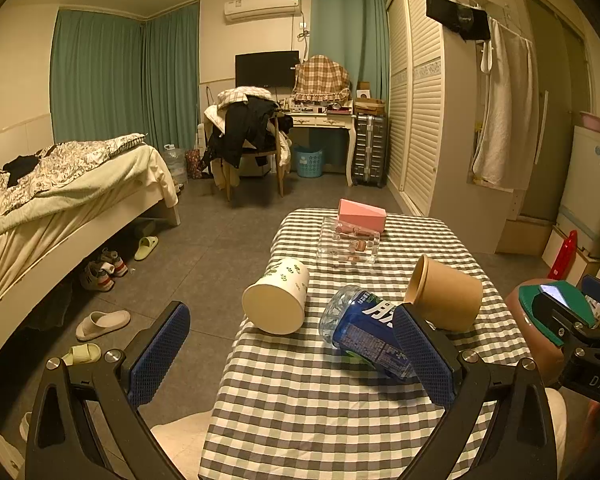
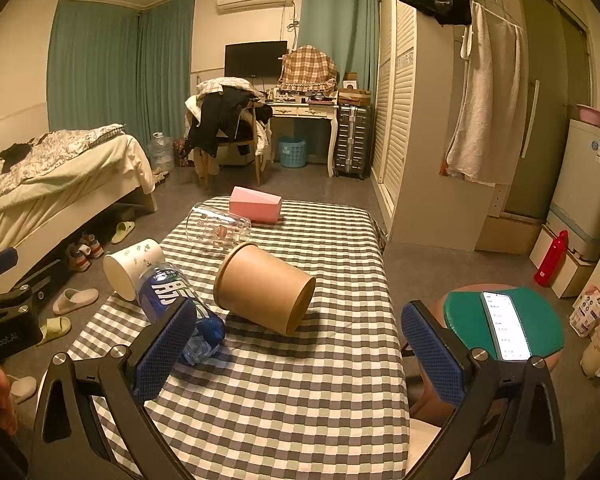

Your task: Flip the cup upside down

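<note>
On the right tongs (image 1: 580,344), black housing reads "DAS".

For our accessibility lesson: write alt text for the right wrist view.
A brown paper cup lies on its side on a grey-and-white checked tablecloth, between the open blue-padded fingers of the right gripper. To its left lie a blue-labelled plastic bottle and a white leaf-print paper cup.
</note>
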### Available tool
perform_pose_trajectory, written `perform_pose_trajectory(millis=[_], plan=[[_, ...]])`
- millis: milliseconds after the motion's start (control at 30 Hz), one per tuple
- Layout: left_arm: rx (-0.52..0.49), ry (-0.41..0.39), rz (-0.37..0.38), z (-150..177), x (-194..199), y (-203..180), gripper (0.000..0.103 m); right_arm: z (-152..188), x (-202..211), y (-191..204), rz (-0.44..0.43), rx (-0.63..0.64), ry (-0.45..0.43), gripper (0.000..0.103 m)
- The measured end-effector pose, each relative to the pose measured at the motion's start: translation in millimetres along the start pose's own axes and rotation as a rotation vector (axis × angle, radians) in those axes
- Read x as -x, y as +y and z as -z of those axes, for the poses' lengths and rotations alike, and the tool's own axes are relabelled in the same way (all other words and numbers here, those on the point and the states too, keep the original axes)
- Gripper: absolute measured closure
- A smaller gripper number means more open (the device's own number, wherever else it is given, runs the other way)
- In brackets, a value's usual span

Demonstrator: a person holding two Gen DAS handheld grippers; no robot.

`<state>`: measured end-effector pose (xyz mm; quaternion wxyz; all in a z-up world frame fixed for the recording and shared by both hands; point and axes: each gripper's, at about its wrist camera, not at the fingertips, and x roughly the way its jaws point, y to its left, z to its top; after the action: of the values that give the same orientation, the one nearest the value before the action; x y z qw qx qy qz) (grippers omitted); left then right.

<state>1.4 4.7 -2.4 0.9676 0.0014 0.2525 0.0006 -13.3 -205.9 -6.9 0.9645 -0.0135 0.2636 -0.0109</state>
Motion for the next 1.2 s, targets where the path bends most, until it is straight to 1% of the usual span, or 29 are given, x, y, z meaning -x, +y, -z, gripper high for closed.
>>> perform_pose_trajectory(millis=[1200], plan=[[-0.001, 0.005, -0.002, 0.7, -0.3, 2.1, 0.000, -2.3, -1.3, 2.9, 0.002, 0.006, 0.015, 0.000]])
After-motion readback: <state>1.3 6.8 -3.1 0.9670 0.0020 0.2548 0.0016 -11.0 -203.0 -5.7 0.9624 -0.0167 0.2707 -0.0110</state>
